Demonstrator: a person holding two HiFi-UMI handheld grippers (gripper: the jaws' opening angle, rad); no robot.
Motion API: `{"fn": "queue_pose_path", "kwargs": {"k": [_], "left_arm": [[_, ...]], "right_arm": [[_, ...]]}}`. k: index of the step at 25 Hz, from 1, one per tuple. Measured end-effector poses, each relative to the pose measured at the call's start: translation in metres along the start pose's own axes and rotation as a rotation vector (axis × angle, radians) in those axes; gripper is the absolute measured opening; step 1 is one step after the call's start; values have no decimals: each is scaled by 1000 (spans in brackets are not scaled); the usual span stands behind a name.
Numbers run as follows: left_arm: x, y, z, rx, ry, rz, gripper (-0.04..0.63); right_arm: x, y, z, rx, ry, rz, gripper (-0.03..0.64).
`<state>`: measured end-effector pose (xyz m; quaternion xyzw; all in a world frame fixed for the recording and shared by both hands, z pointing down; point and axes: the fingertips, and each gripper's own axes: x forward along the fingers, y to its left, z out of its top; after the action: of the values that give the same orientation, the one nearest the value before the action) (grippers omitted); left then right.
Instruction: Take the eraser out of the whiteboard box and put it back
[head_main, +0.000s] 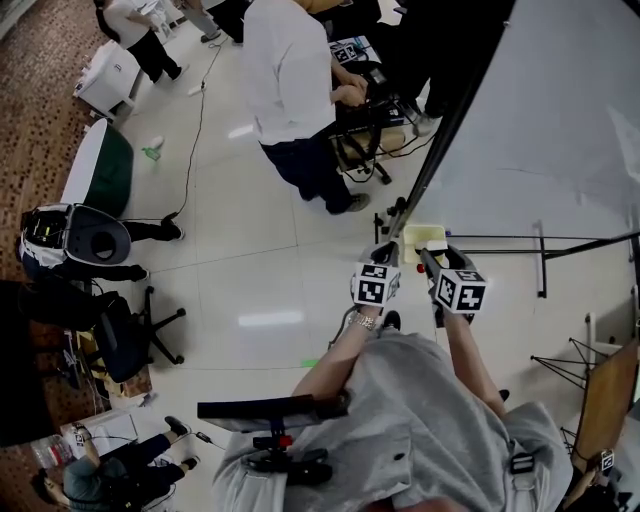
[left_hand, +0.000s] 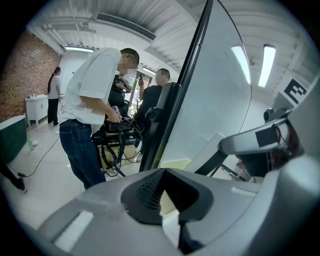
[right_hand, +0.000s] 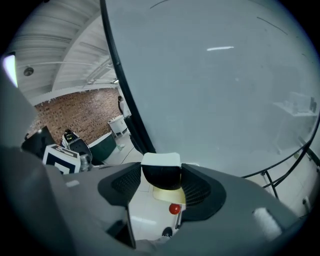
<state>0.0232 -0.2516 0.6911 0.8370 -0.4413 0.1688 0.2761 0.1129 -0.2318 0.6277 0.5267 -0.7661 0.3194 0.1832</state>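
The eraser (right_hand: 161, 170), white on top and black underneath, sits crosswise between the pads of my right gripper (right_hand: 161, 182), which is shut on it. It hangs above the pale yellow box (right_hand: 170, 195) fixed at the whiteboard's (right_hand: 215, 90) lower edge. A red round piece (right_hand: 174, 208) lies in that box. In the head view the right gripper (head_main: 428, 258) and left gripper (head_main: 388, 252) hover side by side just in front of the box (head_main: 425, 238). The left gripper (left_hand: 164, 172) has its tips together with nothing between them, and the box (left_hand: 175, 163) lies just beyond it.
The whiteboard (head_main: 540, 130) stands on a black frame with floor legs (head_main: 541, 262). A person in a white shirt (head_main: 290, 90) bends over an equipment cart (head_main: 365, 120) to the left of the board. An office chair (head_main: 125, 335) stands at the far left.
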Motion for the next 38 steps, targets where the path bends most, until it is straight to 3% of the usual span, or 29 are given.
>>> {"fn": "queue_pose_path", "kwargs": {"k": [6,17,25,38], "left_arm": [[-3,-6,2,4,-9,9,3],[-10,-13,0,12,-27,42,3],[-21,-9,-16,10,11,83,3],[-21,-13,-11,26,5,61,3]], "right_arm": [[17,-7,-28,-25,67,-9,255],[37,-20,-22,-81,-8,-19,241],[37,-25,-15,-26,-70,14,241],[27,-35,-30,-1,-110,-15,241]]}}
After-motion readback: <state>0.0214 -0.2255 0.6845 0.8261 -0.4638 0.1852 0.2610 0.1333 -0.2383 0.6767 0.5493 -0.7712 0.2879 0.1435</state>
